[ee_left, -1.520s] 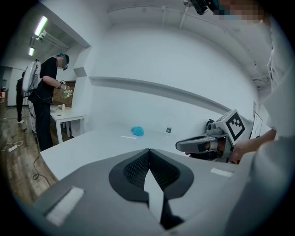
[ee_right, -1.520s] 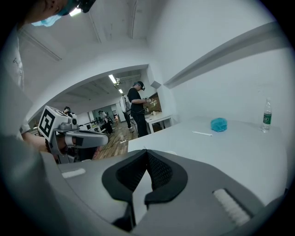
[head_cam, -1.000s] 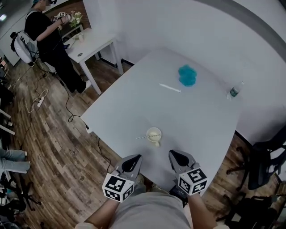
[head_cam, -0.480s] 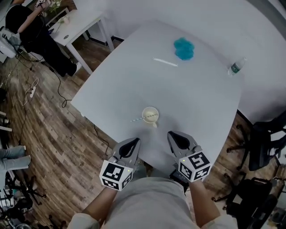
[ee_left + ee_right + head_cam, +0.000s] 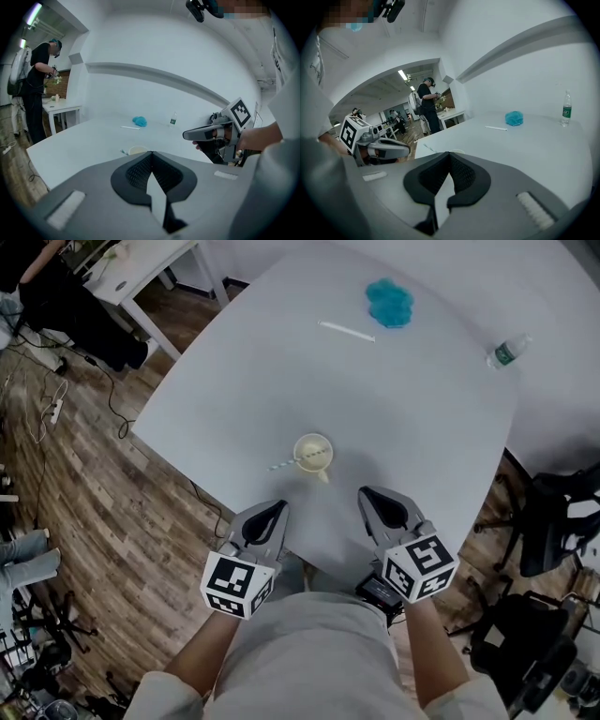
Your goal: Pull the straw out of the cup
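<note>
A pale yellow cup [image 5: 313, 453] stands on the white table [image 5: 412, 427] near its front edge. A striped straw [image 5: 282, 465] leans out of it to the left. My left gripper [image 5: 273, 510] and right gripper [image 5: 369, 495] hover side by side short of the cup, both shut and empty. In the left gripper view the cup [image 5: 138, 150] and straw [image 5: 123, 152] peek just over the shut left gripper [image 5: 150, 154], with the right gripper [image 5: 206, 133] off to the right. The right gripper view shows the straw [image 5: 427, 148] past its own tips [image 5: 449, 153].
A second straw [image 5: 347, 331], a blue cloth [image 5: 389, 302] and a water bottle [image 5: 506, 352] lie at the table's far side. A small white table [image 5: 141, 268] and a person [image 5: 66, 306] are at the far left, a dark chair [image 5: 553, 521] at the right, cables [image 5: 112, 409] on the wooden floor.
Both grippers have sunk a little by the table's front edge and stayed shut. The head view has tipped, so the cup and table sit higher in the picture.
</note>
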{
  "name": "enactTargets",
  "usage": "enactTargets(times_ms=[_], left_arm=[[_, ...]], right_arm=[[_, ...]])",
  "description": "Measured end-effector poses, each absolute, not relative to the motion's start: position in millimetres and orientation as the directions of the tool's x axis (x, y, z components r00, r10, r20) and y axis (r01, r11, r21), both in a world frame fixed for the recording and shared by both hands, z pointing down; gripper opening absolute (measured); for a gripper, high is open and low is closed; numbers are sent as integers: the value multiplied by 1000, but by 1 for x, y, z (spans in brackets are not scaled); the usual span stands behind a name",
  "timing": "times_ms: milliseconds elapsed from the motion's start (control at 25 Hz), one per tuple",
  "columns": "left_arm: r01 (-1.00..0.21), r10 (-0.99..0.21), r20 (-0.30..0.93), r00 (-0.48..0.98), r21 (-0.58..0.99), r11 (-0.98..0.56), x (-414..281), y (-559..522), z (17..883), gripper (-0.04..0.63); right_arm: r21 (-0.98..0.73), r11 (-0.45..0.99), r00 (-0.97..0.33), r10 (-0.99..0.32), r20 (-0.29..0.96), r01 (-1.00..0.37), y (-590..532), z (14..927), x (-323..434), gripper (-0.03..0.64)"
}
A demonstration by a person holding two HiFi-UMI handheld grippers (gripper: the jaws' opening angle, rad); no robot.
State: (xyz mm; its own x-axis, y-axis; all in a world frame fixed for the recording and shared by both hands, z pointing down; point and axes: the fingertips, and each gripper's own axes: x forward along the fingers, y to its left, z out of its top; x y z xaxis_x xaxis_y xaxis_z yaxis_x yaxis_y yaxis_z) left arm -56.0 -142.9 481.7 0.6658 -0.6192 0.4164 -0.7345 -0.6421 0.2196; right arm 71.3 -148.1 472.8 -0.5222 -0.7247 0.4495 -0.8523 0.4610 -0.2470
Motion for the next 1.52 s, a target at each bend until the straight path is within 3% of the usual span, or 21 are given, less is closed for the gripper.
enactTargets(times_ms=[480, 1280, 1520], left_arm=[[-750, -612, 455, 647, 236, -618, -57, -165, 505, 21], [-779, -590, 525, 613, 278, -562, -47, -210, 558, 135], [-782, -597, 516, 614, 292, -551, -40, -222, 560, 140]], right_arm=[[-272, 450, -525, -705, 477, -851, -160, 488, 69, 6], [-305, 442, -537, -683, 495, -844, -177, 507, 66, 6], [-312, 439, -538, -676, 504, -843, -179, 511, 65, 6]])
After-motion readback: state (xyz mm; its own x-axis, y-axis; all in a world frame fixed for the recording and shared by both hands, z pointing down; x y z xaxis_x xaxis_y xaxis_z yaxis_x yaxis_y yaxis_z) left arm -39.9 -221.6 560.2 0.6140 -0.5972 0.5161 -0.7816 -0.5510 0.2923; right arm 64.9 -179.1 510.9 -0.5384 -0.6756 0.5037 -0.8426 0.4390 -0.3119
